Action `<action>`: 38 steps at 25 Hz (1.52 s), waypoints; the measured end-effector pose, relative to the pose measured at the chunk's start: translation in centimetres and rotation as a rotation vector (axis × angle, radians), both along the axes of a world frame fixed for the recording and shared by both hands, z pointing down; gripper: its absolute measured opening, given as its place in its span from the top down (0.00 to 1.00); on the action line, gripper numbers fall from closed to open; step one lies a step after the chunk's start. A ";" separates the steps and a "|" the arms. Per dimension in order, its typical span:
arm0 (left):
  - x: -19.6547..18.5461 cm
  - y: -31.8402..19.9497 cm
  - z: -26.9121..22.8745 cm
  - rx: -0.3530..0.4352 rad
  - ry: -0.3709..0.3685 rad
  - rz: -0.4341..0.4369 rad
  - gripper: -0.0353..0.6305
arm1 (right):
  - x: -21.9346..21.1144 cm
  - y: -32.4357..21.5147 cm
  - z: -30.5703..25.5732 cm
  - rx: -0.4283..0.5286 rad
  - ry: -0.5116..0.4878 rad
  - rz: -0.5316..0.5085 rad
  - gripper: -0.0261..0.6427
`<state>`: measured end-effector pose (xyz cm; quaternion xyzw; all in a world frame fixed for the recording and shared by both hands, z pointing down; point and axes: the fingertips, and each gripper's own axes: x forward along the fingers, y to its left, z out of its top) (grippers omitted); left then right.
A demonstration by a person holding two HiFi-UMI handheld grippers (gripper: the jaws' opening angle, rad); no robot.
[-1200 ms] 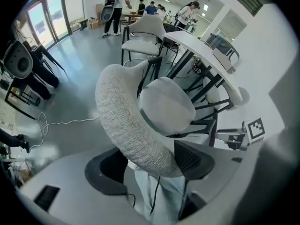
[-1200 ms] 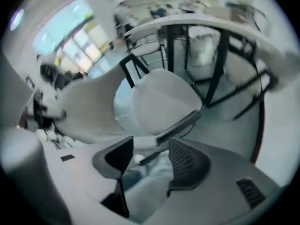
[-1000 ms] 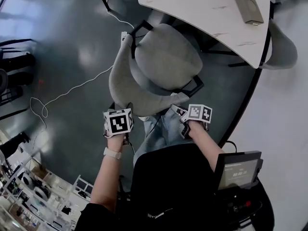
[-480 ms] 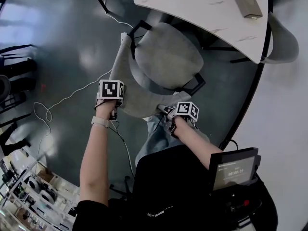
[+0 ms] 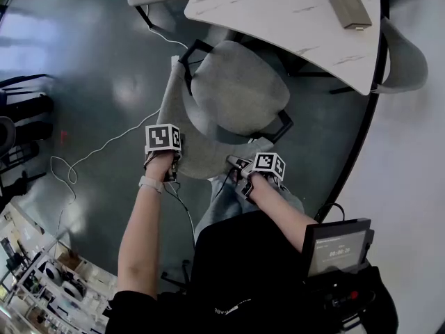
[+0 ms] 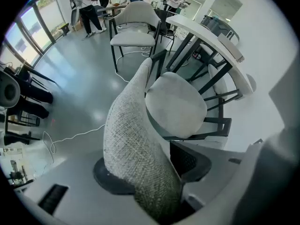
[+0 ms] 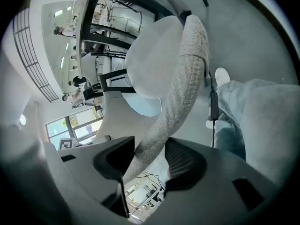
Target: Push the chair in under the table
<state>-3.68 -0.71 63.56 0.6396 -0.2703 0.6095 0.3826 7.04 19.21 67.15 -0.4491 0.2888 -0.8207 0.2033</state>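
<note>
1. The jaws of the left gripper [image 5: 167, 156] have just been closing. In the left gripper view they pinch the left end of the chair's grey woven backrest [image 6: 136, 149], which fills the gap between the pads of the left gripper [image 6: 154, 184].
2. Left of that hand, a white cable [image 5: 104, 143] trails in loops over the dark, shiny floor [image 5: 83, 61].
3. The chair [image 5: 236, 96] stands in the middle of the head view, its curved backrest [image 5: 177, 106] turned towards the person. The far edge of its seat [image 6: 176, 104] lies at the rim of the desk, and most of the seat stands clear of it.
4. The jaws of the right gripper [image 5: 238, 164] have also just been closing. In the right gripper view the right end of the backrest [image 7: 183, 78] runs between the two dark pads of the right gripper [image 7: 150, 165], touching both.
5. The pale, marbled desk [image 5: 278, 12] fills the upper right, with a flat grey object [image 5: 348, 2] on it.
6. A second grey chair [image 5: 407, 61] sits at the desk's right side.
</note>
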 end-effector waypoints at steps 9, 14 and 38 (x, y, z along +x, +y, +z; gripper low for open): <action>4.4 5.0 0.0 -0.034 0.033 -0.052 0.59 | 7.0 3.2 0.5 -0.071 0.084 0.056 0.67; 6.8 7.7 0.0 -0.050 0.030 -0.077 0.59 | 11.0 4.5 0.5 -0.095 0.129 0.080 0.67; 15.6 14.8 0.2 -0.070 0.055 -0.118 0.55 | 23.6 7.3 0.9 -0.143 0.328 0.128 0.67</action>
